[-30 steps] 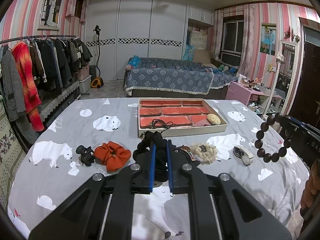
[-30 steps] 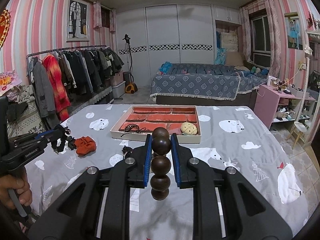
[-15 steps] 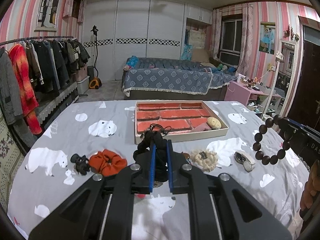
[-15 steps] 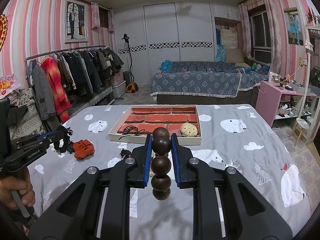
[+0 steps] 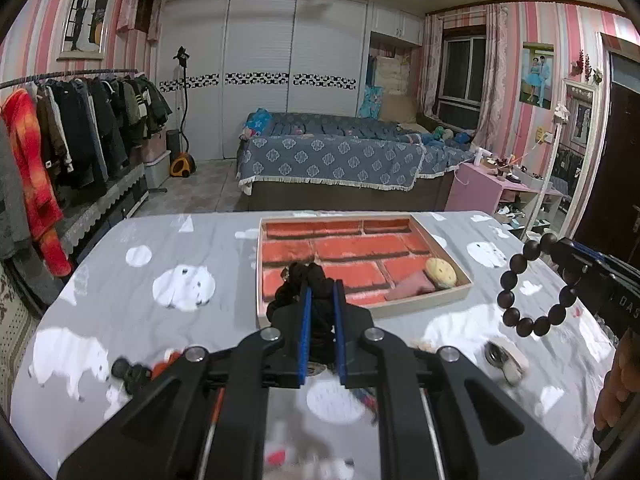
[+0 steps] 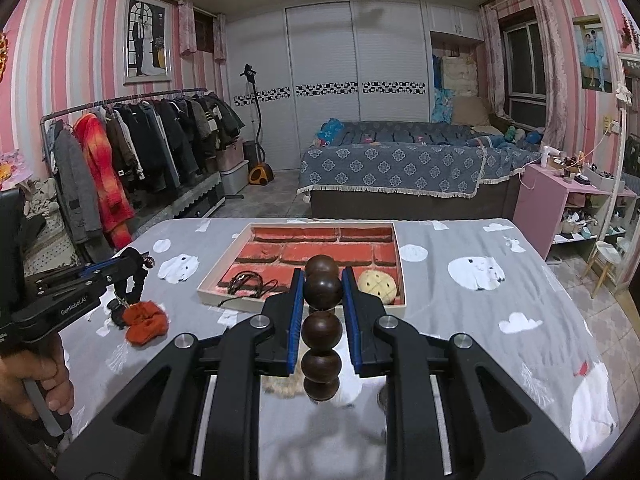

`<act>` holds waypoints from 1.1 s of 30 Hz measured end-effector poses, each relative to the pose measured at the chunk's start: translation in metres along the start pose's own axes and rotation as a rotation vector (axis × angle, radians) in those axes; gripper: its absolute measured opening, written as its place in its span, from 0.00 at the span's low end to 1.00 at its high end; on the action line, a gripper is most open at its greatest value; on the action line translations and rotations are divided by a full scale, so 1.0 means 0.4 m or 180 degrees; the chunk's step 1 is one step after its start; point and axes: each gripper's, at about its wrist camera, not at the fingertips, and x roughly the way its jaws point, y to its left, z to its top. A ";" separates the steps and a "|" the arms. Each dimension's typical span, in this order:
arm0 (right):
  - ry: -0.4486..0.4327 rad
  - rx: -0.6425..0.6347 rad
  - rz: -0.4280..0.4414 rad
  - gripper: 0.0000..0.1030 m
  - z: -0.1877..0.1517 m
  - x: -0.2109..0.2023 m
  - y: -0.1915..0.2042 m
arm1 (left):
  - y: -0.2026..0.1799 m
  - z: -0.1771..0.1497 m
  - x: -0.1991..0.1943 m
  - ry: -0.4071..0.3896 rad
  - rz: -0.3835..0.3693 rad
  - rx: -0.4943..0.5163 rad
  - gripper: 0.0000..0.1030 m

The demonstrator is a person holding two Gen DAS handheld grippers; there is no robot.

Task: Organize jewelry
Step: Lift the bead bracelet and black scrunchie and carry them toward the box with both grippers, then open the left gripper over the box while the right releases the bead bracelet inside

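Both grippers loaded, heading for the tray

The left gripper (image 5: 320,316) is clenched on a black scrunchie (image 5: 308,284), held in the air at the tray's (image 5: 424,307) near edge; the right gripper (image 6: 322,312) grasps a dark bead bracelet (image 6: 322,328), whose loop dangles to the right of the tray. To do the step well, each piece should probably clear the raised rim before release and drop into bare brick-patterned floor. The near left holds a black cord (image 6: 250,282), the near right a round cookie-like piece (image 6: 378,285); the far compartments look free. On the cloth (image 6: 480,320) near the tray lie an orange scrunchie (image 6: 145,322) and small pieces, so approaching from above seems the clearest route.
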 end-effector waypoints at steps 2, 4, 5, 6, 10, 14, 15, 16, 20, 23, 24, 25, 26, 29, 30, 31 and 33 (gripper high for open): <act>0.0016 0.0007 -0.0005 0.19 0.011 0.036 -0.004 | 0.004 0.017 0.030 -0.0001 -0.0012 0.0004 0.10; 0.0030 0.0023 -0.0012 0.19 0.023 0.071 -0.013 | 0.006 0.032 0.068 0.0008 -0.0013 0.0019 0.10; 0.0032 0.0034 -0.0018 0.19 0.030 0.092 -0.016 | 0.008 0.037 0.086 0.0019 -0.0009 0.0025 0.10; 0.0039 0.0054 -0.0022 0.19 0.037 0.118 -0.020 | 0.011 0.043 0.115 0.0051 -0.0014 0.0020 0.10; 0.0110 0.0079 -0.0040 0.19 0.053 0.205 -0.029 | 0.016 0.050 0.206 0.0154 -0.0039 0.0018 0.10; 0.0205 0.0090 -0.0069 0.19 0.060 0.301 -0.038 | 0.031 0.045 0.288 0.0253 -0.0071 -0.0019 0.10; 0.0218 0.0095 -0.0070 0.19 0.059 0.314 -0.039 | 0.037 0.044 0.314 0.0285 -0.0071 -0.0029 0.10; 0.0246 0.0104 -0.0063 0.19 0.060 0.338 -0.041 | 0.042 0.041 0.336 0.0314 -0.0061 -0.0034 0.10; 0.0323 0.0134 -0.0065 0.19 0.058 0.418 -0.054 | 0.062 0.020 0.424 0.0477 -0.0021 -0.0053 0.10; 0.0440 0.0190 -0.0155 0.19 0.038 0.481 -0.078 | 0.075 -0.006 0.480 0.0615 0.0006 -0.0080 0.10; 0.0469 0.0207 -0.0191 0.19 0.030 0.492 -0.081 | 0.081 -0.018 0.499 0.0668 0.0027 -0.0094 0.10; 0.0511 0.0212 -0.0248 0.19 0.018 0.509 -0.090 | 0.087 -0.027 0.513 0.0712 0.0038 -0.0103 0.10; 0.0545 0.0216 -0.0278 0.19 0.008 0.521 -0.097 | 0.092 -0.036 0.524 0.0748 0.0034 -0.0111 0.10; 0.0600 0.0196 -0.0337 0.19 -0.006 0.535 -0.108 | 0.101 -0.055 0.546 0.0793 0.0060 -0.0103 0.11; 0.0613 0.0178 -0.0365 0.19 -0.010 0.537 -0.111 | 0.101 -0.056 0.549 0.0783 0.0077 -0.0086 0.11; 0.0623 0.0180 -0.0381 0.19 -0.013 0.539 -0.115 | 0.100 -0.056 0.551 0.0783 0.0076 -0.0088 0.13; 0.0650 0.0207 -0.0408 0.19 -0.022 0.546 -0.126 | 0.099 -0.057 0.551 0.0768 0.0091 -0.0085 0.14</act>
